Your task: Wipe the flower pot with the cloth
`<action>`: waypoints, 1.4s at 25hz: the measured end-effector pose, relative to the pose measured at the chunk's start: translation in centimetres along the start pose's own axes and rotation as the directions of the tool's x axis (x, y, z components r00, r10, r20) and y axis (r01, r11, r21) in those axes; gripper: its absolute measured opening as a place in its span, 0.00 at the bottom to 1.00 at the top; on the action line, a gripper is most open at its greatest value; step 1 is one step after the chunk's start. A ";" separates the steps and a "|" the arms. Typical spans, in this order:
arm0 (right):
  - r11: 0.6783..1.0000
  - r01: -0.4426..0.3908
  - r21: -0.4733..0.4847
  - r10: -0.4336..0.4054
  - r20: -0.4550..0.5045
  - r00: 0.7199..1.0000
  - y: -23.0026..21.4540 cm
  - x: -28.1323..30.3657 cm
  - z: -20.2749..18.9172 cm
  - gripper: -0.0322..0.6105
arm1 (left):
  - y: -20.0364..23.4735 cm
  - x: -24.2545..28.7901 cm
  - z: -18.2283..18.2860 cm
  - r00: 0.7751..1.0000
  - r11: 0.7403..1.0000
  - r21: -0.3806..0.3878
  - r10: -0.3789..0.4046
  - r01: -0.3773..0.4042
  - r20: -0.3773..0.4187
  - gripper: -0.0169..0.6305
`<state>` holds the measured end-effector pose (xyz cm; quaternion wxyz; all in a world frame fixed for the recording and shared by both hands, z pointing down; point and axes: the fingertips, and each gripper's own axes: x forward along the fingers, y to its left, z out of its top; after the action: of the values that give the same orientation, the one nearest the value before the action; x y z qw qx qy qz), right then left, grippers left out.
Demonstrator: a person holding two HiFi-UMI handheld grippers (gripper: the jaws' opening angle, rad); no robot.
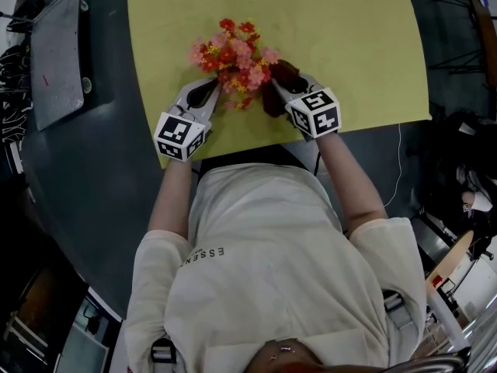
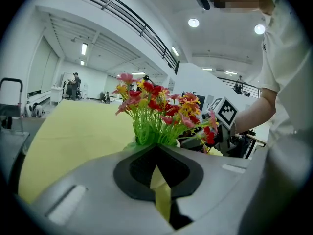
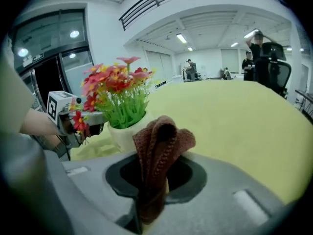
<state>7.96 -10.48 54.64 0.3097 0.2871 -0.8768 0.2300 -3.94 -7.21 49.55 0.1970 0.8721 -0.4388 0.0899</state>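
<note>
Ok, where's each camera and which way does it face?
Head view: on the person's head, steeply down on mat, flowers, left gripper, right gripper; forearms, shirt show.
Left gripper view: on the left gripper, along its shut jaws toward the flowers; the right forearm shows right.
Right gripper view: on the right gripper, along jaws shut on the cloth toward the pot; the left forearm shows left.
Shared: all show the flowers; each gripper view shows the other gripper.
</note>
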 end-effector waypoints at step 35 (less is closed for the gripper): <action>0.937 -0.100 -0.335 0.083 -0.065 0.994 5.2 -0.8 -0.7 0.14 | 0.0 0.1 -0.3 0.999 0.999 -0.028 -0.018 0.017 -0.046 0.05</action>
<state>5.41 -6.05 53.40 0.3650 0.1828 -0.9077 0.0976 -3.87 -7.16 49.86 0.2199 0.8708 -0.4277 0.1022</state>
